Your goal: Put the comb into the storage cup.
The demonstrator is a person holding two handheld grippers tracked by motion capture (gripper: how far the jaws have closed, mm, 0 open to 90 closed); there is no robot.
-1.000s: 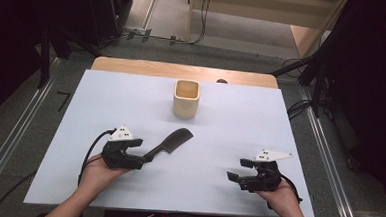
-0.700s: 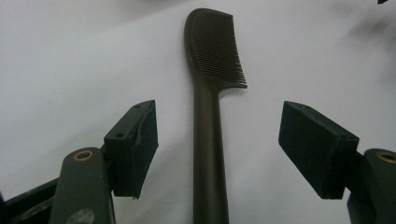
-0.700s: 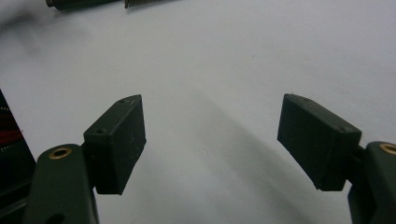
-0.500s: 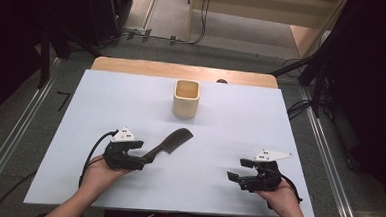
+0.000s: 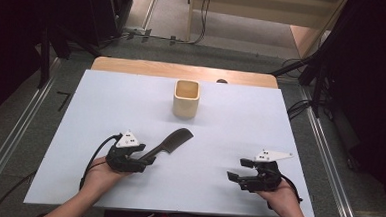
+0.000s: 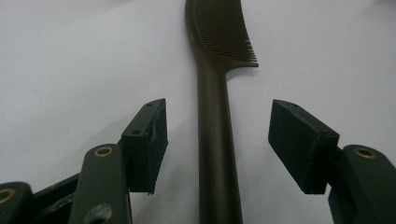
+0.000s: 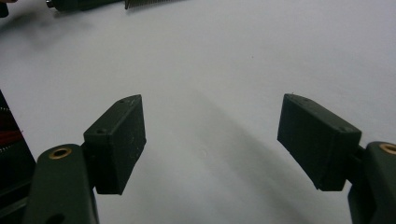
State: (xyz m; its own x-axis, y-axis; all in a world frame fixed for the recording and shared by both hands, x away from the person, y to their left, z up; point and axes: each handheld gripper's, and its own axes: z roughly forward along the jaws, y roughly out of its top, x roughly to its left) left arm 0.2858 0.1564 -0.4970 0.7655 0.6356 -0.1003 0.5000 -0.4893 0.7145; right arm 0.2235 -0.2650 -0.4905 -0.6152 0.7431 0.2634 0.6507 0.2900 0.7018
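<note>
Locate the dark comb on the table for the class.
In the high view the comb lies left of centre on the white table, in front of the wooden cup, its handle between the open jaws of the left hand-held gripper.

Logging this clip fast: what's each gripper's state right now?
Left gripper: open, jaws either side of the comb handle, not clamping it.
Right gripper: open, nothing between its jaws.

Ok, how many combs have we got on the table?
1. The comb lies left of centre, its handle between the open left tongs. The cup could hide something inside.
</note>
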